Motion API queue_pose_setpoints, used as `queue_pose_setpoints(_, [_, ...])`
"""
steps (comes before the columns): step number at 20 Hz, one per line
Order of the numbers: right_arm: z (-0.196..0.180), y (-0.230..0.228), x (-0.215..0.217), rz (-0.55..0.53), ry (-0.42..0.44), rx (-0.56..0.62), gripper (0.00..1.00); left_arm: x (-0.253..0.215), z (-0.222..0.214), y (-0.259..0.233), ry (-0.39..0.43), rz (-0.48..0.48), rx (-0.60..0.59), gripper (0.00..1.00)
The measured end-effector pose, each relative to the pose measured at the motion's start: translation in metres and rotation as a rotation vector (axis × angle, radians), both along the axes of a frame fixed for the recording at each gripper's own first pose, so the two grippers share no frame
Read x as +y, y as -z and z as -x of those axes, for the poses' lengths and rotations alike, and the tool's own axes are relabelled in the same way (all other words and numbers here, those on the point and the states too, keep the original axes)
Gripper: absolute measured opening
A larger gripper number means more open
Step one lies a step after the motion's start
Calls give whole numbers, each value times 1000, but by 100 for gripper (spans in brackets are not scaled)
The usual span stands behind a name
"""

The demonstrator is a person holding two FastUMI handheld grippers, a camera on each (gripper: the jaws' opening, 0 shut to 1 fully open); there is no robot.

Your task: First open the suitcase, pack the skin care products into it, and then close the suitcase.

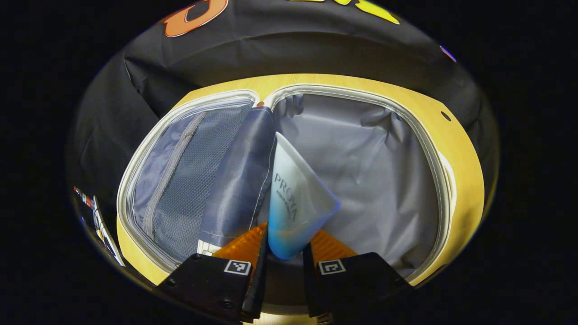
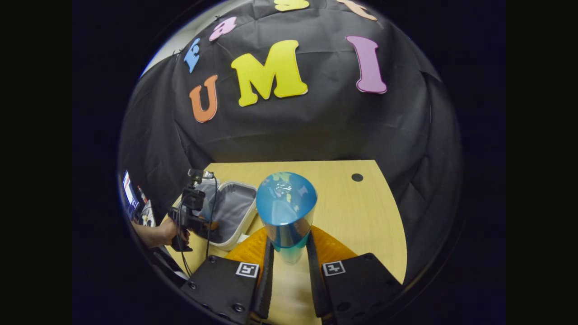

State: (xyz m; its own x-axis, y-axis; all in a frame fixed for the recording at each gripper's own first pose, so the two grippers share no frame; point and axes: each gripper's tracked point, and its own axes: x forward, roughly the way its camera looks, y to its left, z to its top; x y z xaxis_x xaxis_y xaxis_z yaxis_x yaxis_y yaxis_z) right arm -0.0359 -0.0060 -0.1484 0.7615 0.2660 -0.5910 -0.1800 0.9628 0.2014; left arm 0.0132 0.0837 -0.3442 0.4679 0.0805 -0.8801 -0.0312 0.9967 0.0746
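Grey lining covers the inside of the open suitcase [image 1: 361, 153], which lies flat on the pale wooden tabletop [image 1: 456, 149] straight ahead of the left gripper [image 1: 284, 253]. Its jaws are closed on the lower end of a pale tube [image 1: 298, 198] that fades from white to blue, both fingers pressing its sides. The tube points up and away from the jaws, tilted a little to their right, and hangs over the suitcase's right half. To the left of the jaws lies the other half with a mesh zip pocket [image 1: 189, 176], and a darker fabric flap [image 1: 244, 180] runs between the two halves, just left of the tube.

In the right gripper view, the right gripper [image 2: 289, 253] holds a clear bottle with a blue cap [image 2: 286, 203]; its jaws clamp the bottle's body from both sides, and the cap end points away from them, above bare tabletop [image 2: 361, 216]. Ahead and to the left of these jaws sits the suitcase [image 2: 232, 212], white-rimmed and open, near the tabletop's left edge. A hand [image 2: 169, 232] holds the left gripper [image 2: 205, 225] at the suitcase's opening, well apart from the right jaws.
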Motion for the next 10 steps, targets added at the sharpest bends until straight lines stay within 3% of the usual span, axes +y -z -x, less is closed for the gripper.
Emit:
queue_pose_setpoints(3, [1, -2, 10, 7, -27, -1, 32, 0, -3, 0, -32, -4, -1, 42])
queue_pose_setpoints(4, [2, -3, 13, 10, -38, 1, 34, 0, -3, 0, -36, -4, 2, 36])
queue_pose_setpoints(5, [5, -4, 16, 14, -47, -1, 35, 0, -5, 1, -37, -6, -3, 42])
queue_pose_setpoints(8, [10, -8, 32, 38, -96, -15, 35, -4, -6, 1, -29, 8, -2, 43])
queue_pose_setpoints(9, [12, -9, 39, 39, -111, -20, 35, -10, -5, -1, -21, 30, -5, 53])
queue_pose_setpoints(10, [13, -10, 47, 36, -128, -24, 34, -16, -7, -3, -9, 52, -17, 51])
